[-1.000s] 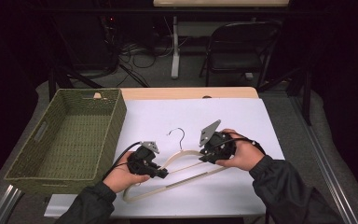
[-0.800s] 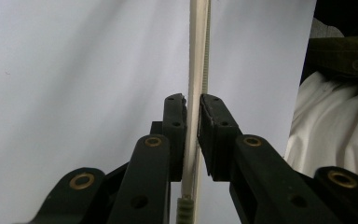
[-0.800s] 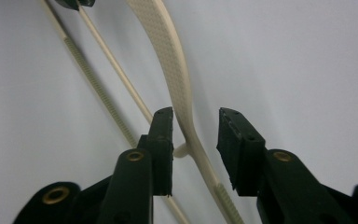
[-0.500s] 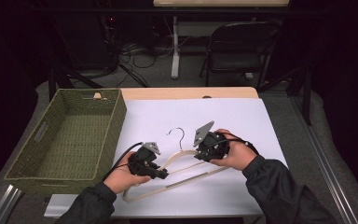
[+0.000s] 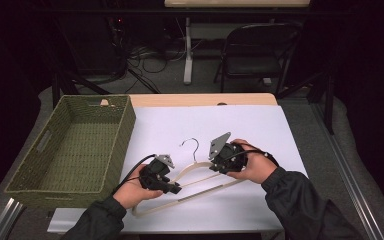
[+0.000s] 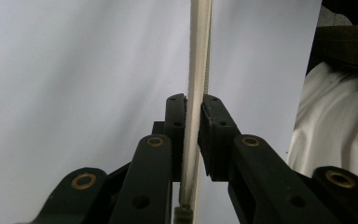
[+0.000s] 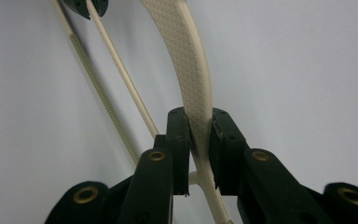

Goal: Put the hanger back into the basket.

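You have the hanger (image 5: 200, 176) clamped in both grippers — left (image 5: 172, 188) on its bar, right (image 5: 216, 165) on its shoulder — so lift evenly, probably toward the basket (image 5: 122, 131).

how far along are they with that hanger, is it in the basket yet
Not yet. Done: both tongs, left and right, are clamped on the cream hanger, one on each side. In hand: the hanger sits low over the white table. Left, probably: moving it into the green basket, which holds nothing.

One hanger (image 5: 195, 176), one green basket (image 5: 70, 150), one chair (image 5: 252, 55), two hand-held grippers.
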`<state>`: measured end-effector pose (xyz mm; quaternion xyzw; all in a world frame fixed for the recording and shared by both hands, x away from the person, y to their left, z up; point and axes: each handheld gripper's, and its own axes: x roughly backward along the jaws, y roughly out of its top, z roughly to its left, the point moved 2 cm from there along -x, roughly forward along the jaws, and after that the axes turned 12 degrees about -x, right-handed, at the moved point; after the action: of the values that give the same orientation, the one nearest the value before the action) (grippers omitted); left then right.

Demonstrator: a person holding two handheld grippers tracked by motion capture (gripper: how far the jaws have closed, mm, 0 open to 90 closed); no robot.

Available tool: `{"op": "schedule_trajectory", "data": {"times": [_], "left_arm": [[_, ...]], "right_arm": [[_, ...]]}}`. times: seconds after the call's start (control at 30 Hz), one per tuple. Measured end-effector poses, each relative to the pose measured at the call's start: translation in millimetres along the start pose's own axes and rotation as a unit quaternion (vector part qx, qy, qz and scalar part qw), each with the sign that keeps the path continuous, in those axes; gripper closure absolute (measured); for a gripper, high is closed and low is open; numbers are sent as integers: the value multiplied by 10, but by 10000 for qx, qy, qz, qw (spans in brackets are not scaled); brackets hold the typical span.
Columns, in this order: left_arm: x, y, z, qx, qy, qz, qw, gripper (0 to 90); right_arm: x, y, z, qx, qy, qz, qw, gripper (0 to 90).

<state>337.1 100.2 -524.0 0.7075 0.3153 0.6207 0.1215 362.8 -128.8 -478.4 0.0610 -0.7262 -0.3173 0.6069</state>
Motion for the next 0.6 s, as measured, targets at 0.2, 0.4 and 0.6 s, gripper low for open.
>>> {"op": "schedule_trajectory", "data": {"times": [0.2, 0.4, 0.6], "left_arm": [[41, 1, -26, -25, 91, -104, 9999, 868], [94, 13, -54, -63, 180, -251, 9995, 873], [201, 6, -73, -63, 259, -463, 9986, 874]], "right_arm": [[57, 6, 17, -46, 51, -48, 10000, 779], [80, 30, -6, -125, -26, -192, 9997, 695], [112, 46, -29, -157, -56, -279, 9995, 612]]}}
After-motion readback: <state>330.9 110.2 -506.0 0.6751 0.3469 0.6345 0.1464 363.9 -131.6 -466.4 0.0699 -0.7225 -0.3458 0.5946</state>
